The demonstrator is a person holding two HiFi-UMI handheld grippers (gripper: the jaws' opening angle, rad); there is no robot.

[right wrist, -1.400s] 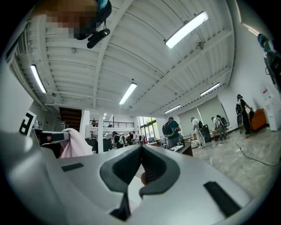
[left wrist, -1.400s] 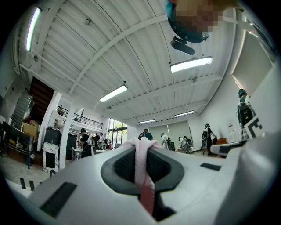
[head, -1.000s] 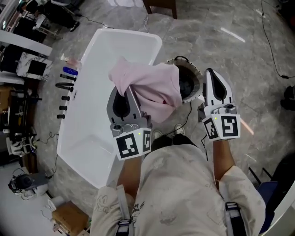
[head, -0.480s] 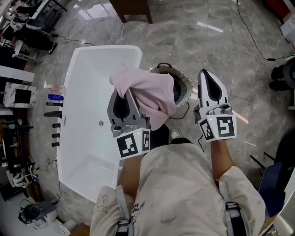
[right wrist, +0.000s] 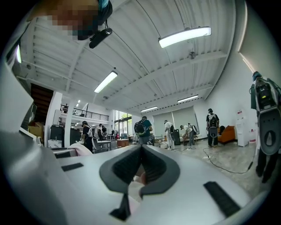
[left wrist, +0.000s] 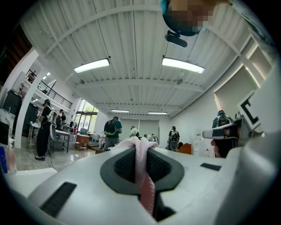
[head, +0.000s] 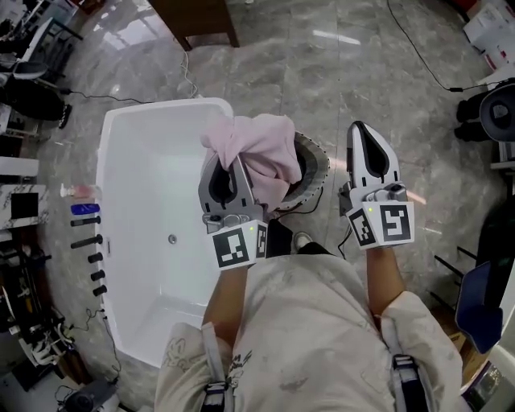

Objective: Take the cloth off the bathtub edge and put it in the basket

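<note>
The pink cloth (head: 259, 151) hangs bunched from my left gripper (head: 235, 165), which is shut on it. In the head view the cloth droops over the left part of the dark round basket (head: 320, 165), hiding much of its opening. The white bathtub (head: 161, 106) lies to the left of the gripper. In the left gripper view a strip of the cloth (left wrist: 141, 165) runs pinched between the jaws of the left gripper (left wrist: 140, 149). My right gripper (head: 364, 129) is held level to the right of the basket, shut with nothing in it. Its jaws meet in the right gripper view (right wrist: 141, 147).
Bottles (head: 80, 199) and black tap fittings (head: 95, 257) line the tub's left side. A cable (head: 310, 199) trails on the marble floor by the basket. Wooden furniture (head: 193, 20) stands at the top, a dark chair (head: 492, 109) at the right. People (left wrist: 110, 131) stand far off in the hall.
My left gripper has carried the cloth rightward from over the tub's edge to above the basket. The cloth hangs more bunched. The right gripper has shifted along with it and stays shut.
</note>
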